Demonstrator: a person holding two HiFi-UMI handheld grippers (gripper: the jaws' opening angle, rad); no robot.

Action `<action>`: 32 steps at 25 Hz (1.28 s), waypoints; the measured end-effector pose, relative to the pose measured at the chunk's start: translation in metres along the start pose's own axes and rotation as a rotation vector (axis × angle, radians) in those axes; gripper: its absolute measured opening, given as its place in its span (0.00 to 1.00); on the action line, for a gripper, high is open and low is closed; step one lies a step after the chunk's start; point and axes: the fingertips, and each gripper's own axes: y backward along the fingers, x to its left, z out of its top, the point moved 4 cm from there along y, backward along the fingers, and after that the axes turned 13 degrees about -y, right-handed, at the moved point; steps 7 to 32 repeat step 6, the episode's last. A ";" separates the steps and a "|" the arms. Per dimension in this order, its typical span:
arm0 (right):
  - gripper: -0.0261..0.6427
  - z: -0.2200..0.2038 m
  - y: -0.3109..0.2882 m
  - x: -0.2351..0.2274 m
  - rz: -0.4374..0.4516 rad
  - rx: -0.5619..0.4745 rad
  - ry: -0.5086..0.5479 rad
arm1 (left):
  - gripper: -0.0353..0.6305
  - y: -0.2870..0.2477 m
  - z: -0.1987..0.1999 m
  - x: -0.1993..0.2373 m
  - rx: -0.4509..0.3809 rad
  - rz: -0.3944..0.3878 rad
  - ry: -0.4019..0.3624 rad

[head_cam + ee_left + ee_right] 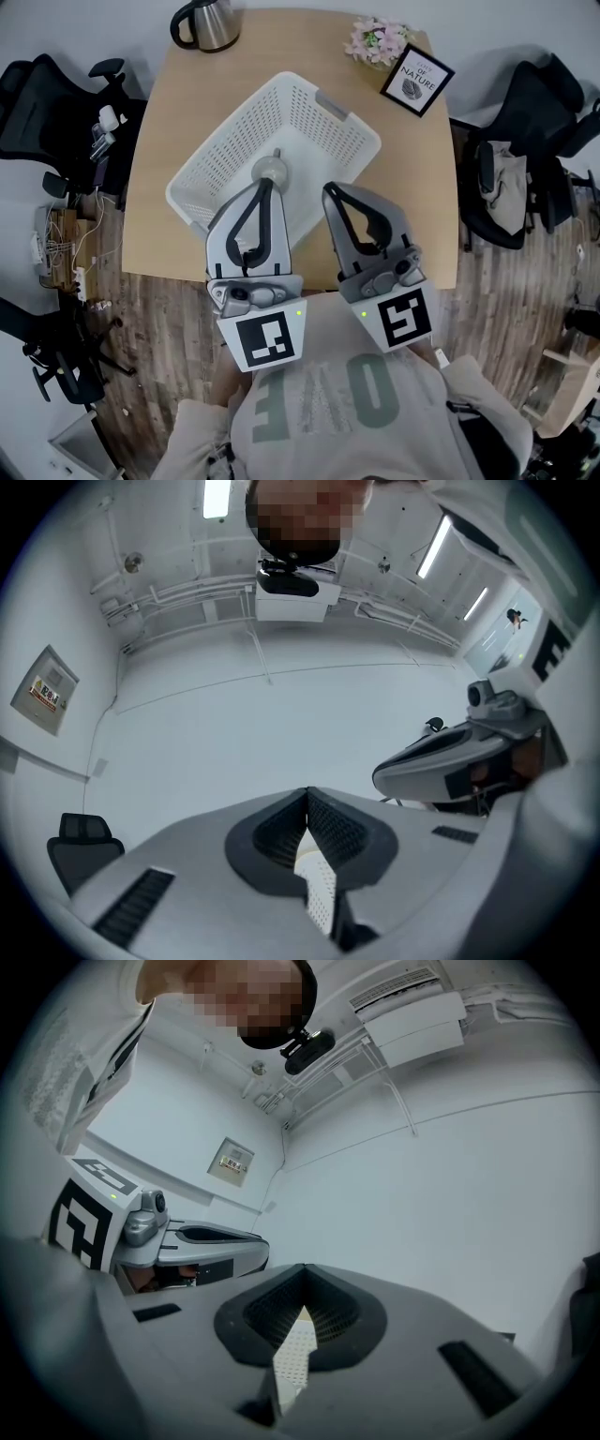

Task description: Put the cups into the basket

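Note:
A white mesh basket point(330, 133) stands askew in the middle of the wooden table point(159, 216). One greyish cup point(273, 169) lies inside it, near the basket's middle. My left gripper point(269, 182) is held over the basket's near side with its tip just before the cup; its jaws are shut with nothing between them. Beside it, my right gripper point(328, 190) is also shut and empty. Both gripper views look up at the wall and ceiling; a sliver of basket mesh point(319, 881) shows under the left gripper point(307, 794), and the same under the right gripper point(302, 1271).
A steel kettle point(208, 22) stands at the table's far left corner. A pot of pink flowers point(377, 39) and a framed sign point(417, 78) stand at the far right. Office chairs point(52, 94) flank the table on both sides.

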 end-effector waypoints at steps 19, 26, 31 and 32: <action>0.04 -0.002 -0.002 0.000 0.007 0.005 0.001 | 0.07 -0.002 0.000 0.000 -0.003 -0.005 -0.002; 0.04 -0.002 -0.002 0.000 0.007 0.005 0.001 | 0.07 -0.002 0.000 0.000 -0.003 -0.005 -0.002; 0.04 -0.002 -0.002 0.000 0.007 0.005 0.001 | 0.07 -0.002 0.000 0.000 -0.003 -0.005 -0.002; 0.04 -0.002 -0.002 0.000 0.007 0.005 0.001 | 0.07 -0.002 0.000 0.000 -0.003 -0.005 -0.002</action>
